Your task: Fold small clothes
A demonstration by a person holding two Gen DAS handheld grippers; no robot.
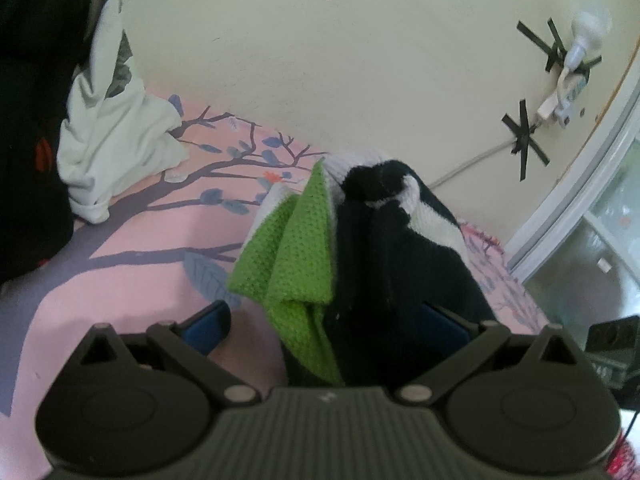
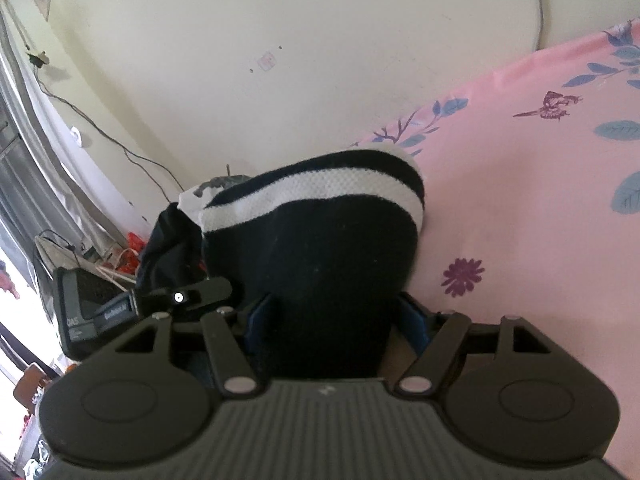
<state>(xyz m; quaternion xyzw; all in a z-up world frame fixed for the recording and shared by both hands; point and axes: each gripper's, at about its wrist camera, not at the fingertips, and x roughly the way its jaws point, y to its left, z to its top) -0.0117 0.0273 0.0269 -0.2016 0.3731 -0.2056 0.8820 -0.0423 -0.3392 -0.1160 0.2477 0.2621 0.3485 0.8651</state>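
A small knitted garment (image 1: 400,248), black with white stripes and a bright green panel (image 1: 296,248), stands bunched in a peak over the pink floral bedsheet (image 1: 140,288). My left gripper (image 1: 326,320) is wide open around its lower end. The left blue pad stands clear of the cloth and the right pad is half hidden behind the black fabric. In the right wrist view the same garment (image 2: 320,240) fills the gap between the blue pads of my right gripper (image 2: 336,312), which is shut on the thick black bundle, its white stripe curving across the top.
A crumpled white garment (image 1: 112,132) and a black one (image 1: 28,120) lie at the far left of the bed. The cream wall runs behind, with taped cables (image 1: 524,140). A window frame (image 1: 580,184) is at the right. A dark labelled box (image 2: 80,316) sits beside the bed.
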